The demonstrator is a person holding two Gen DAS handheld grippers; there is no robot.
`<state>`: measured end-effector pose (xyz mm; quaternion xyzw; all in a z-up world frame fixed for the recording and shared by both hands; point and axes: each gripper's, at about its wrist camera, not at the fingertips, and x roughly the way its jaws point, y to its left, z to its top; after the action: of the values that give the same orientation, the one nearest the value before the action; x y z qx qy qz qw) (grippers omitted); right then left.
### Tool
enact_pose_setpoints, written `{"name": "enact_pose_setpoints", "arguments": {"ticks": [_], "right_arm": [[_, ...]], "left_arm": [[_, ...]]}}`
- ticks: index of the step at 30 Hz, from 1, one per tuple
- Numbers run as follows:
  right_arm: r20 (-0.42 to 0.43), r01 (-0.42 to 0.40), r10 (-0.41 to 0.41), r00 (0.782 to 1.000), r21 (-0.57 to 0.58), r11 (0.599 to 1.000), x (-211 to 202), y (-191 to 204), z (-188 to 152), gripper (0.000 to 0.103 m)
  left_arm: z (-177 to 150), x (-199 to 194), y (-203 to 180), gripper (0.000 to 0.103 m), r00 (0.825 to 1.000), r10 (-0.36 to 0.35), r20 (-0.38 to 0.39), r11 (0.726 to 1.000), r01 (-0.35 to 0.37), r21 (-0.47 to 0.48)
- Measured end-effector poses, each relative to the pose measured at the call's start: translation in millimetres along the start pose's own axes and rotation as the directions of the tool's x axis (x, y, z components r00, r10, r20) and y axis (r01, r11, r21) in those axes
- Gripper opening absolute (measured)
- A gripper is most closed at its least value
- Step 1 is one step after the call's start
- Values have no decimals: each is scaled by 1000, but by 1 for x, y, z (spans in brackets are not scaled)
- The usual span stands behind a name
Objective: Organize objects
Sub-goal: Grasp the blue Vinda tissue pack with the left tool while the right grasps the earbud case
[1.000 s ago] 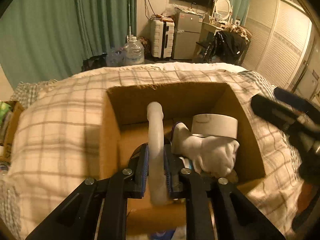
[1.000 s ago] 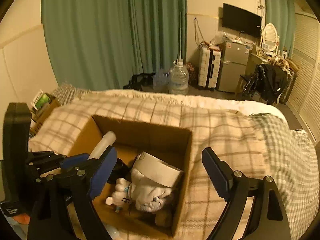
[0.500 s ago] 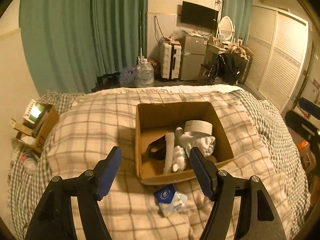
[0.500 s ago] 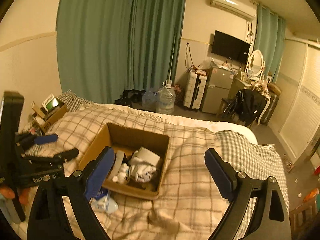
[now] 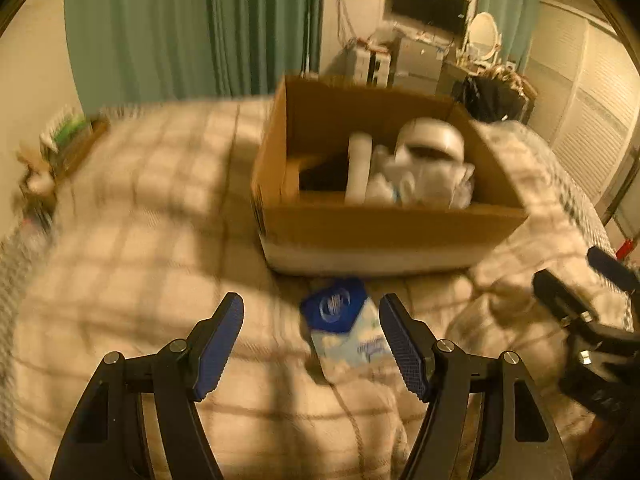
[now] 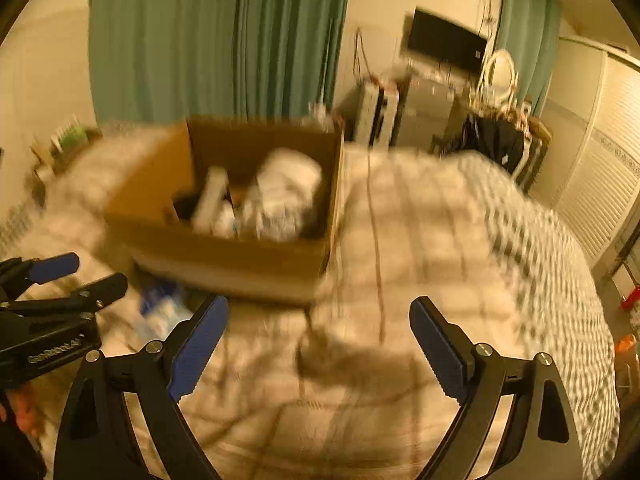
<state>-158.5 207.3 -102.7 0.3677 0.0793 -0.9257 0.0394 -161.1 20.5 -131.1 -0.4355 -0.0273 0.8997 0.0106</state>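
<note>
Here the left gripper hangs wide open and empty over the plaid blanket, a blue-and-white packet lying between its fingers just before the cardboard box. The right gripper also gapes empty, bare blanket ahead beside the box's right wall.

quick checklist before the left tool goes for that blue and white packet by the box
1. Left tool open, nothing held: ok.
2. Blue and white packet lies on the plaid blanket, outside the cardboard box: ok.
3. Packet centred between the fingers: not ok, it sits nearer the right one.
4. Right tool open, off to the side: ok.
5. Room in the box among the white items: cannot tell.
6. Picture sharp: not ok, blurred.
</note>
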Motion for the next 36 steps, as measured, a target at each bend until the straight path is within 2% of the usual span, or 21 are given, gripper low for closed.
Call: {"name": "enact_pose_setpoints", "arguments": {"ticks": [3, 6, 9, 14, 17, 22, 28, 31, 34, 36], "right_arm": [[-49, -12, 12, 999, 3, 1000, 16, 1, -6, 92], [-62, -17, 19, 998, 30, 999, 19, -5, -8, 92], [-74, -25, 29, 997, 51, 998, 21, -11, -11, 92], [-80, -19, 24, 996, 59, 998, 23, -9, -10, 92], [-89, -8, 13, 996, 56, 998, 25, -8, -11, 92], [-78, -2, 6, 997, 50, 999, 22, -7, -13, 92], [-40, -44, 46, 998, 52, 998, 12, -4, -13, 92], [-40, -88, 89, 995, 27, 996, 11, 6, -11, 92], [-64, -146, 146, 987, -1, 989, 16, 24, -10, 92], [-90, -175, 172, 981, -28, 984, 23, 38, -8, 92]], "left_arm": [[-15, 19, -7, 73, 998, -3, -63, 1000, 5, 23], [-19, 28, -17, 73, 997, 1, -80, 998, 4, 67], [-20, 39, -23, 73, 995, -39, -96, 998, 44, 52], [-21, 61, -25, 64, 984, -86, -158, 995, 92, 29], [-23, 58, -23, 59, 983, -109, -149, 993, 114, 23], [-26, 42, -16, 57, 983, -136, -122, 991, 137, -2], [-25, -1, 6, 56, 989, -138, -54, 990, 135, -46], [-18, -19, 20, 56, 995, -97, -30, 994, 95, -47], [-12, -27, 38, 56, 1000, -13, -15, 1000, 13, -10], [-9, -27, 51, 57, 1000, 26, -16, 1000, -26, -18]]}}
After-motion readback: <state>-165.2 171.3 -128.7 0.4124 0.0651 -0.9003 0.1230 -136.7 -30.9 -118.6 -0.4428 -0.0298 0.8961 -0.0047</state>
